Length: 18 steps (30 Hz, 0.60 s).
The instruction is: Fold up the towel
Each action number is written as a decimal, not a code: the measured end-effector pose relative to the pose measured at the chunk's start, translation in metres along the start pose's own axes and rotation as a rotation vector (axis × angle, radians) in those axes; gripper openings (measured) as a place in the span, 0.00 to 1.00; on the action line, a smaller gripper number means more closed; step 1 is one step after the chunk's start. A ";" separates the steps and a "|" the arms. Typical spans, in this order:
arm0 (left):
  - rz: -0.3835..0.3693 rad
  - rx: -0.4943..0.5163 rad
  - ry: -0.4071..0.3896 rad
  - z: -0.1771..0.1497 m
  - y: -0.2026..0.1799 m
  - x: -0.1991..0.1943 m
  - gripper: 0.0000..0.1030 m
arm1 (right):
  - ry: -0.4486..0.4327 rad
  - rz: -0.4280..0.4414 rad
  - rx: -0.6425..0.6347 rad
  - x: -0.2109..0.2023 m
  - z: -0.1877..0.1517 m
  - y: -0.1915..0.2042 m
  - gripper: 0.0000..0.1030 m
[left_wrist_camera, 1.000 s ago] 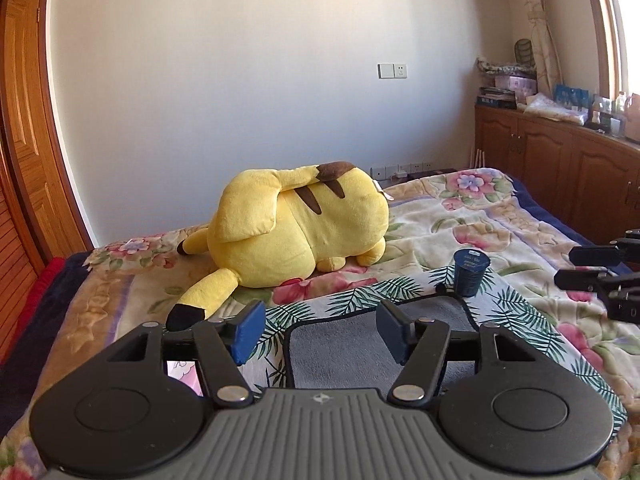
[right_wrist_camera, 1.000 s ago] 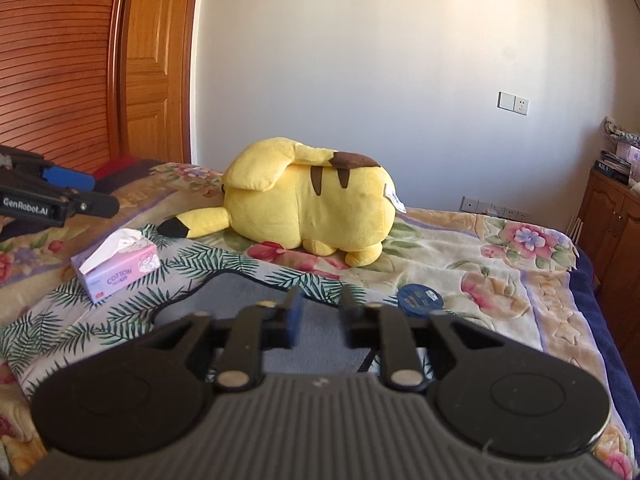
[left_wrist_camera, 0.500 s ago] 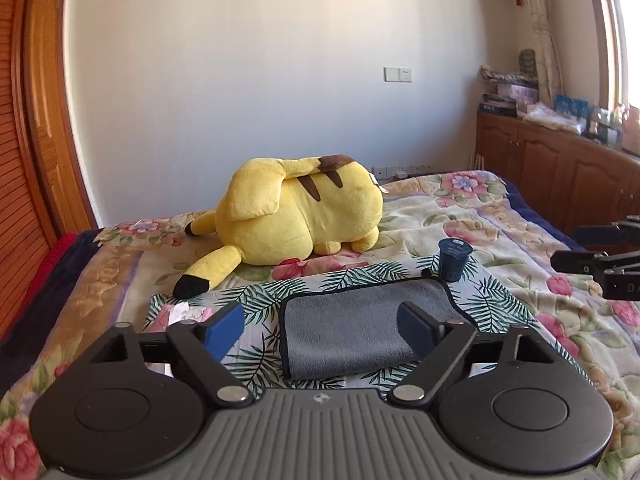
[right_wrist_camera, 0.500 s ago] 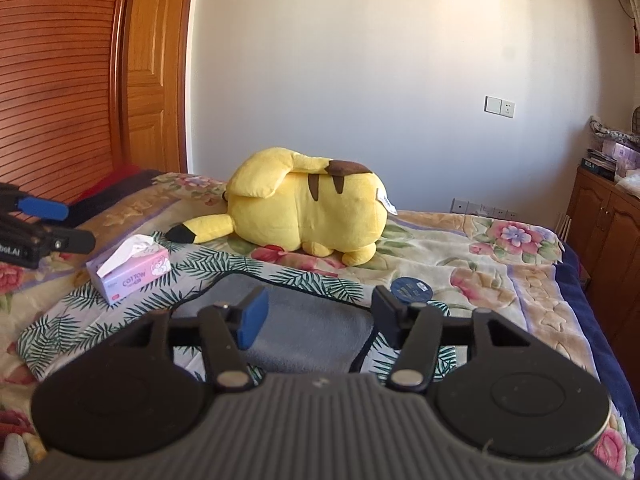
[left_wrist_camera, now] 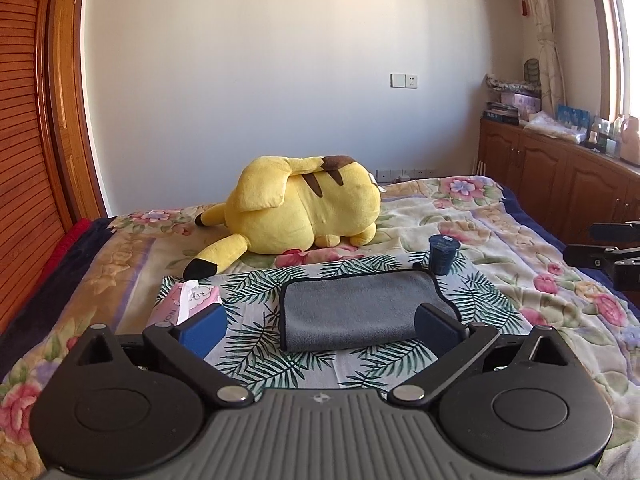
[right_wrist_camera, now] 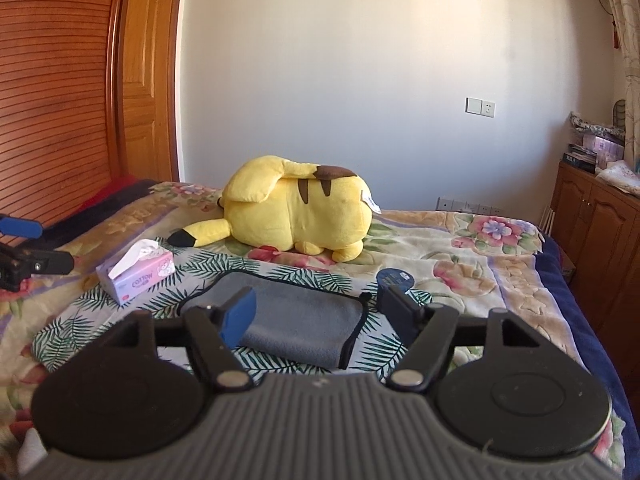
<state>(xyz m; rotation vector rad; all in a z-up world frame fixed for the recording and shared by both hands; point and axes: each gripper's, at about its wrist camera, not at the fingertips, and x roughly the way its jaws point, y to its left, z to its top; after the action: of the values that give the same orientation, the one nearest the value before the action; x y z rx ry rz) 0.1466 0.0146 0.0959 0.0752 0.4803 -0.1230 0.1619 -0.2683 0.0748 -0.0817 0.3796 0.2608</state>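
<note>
Towel (left_wrist_camera: 356,308) — grey microfibre w/ a dark bound edge, lying on the bed (left_wrist_camera: 472,216) on a palm-leaf print cloth (left_wrist_camera: 248,344), already doubled over into a neat rectangle w/ a rounded fold along the near side. Looks soft, light, floppy; no stiffness to speak of, so it'll drape and sag the second a corner lifts. Pile prob grips the pads ok, not slippery.

Left tongs (left_wrist_camera: 320,330) spread wide, nothing between them, hovering short of the near edge. Right tongs (right_wrist_camera: 322,312) also wide apart and empty, over the towel's right end in the right wrist view (right_wrist_camera: 296,320).

Best hold, I reckon: pinch the bound hem at two corners of one short end, both layers together, one corner per tongs, then carry across. Grab only the top layer and the fold peels open. Pinch mid-panel and it just bunches.

Watch the neighbours: dark blue cup (left_wrist_camera: 442,254) sits just beside the far right corner, easy to knock w/ a swinging edge. Tissue box (right_wrist_camera: 136,274) near the left side, apart from the towel. Yellow plush (left_wrist_camera: 300,208) well behind, no bother.
</note>
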 end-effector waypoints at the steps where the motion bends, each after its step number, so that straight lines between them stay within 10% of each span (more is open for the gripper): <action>1: -0.008 -0.006 0.001 0.000 -0.002 -0.003 0.84 | -0.001 -0.001 0.002 -0.002 -0.001 0.000 0.69; 18: -0.058 -0.027 -0.012 -0.010 -0.023 -0.049 0.84 | -0.019 -0.021 0.037 -0.044 -0.016 0.003 1.00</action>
<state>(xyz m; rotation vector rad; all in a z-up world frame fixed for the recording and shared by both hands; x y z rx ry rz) 0.0964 -0.0027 0.1090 0.0338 0.4720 -0.1732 0.1163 -0.2776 0.0767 -0.0468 0.3644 0.2335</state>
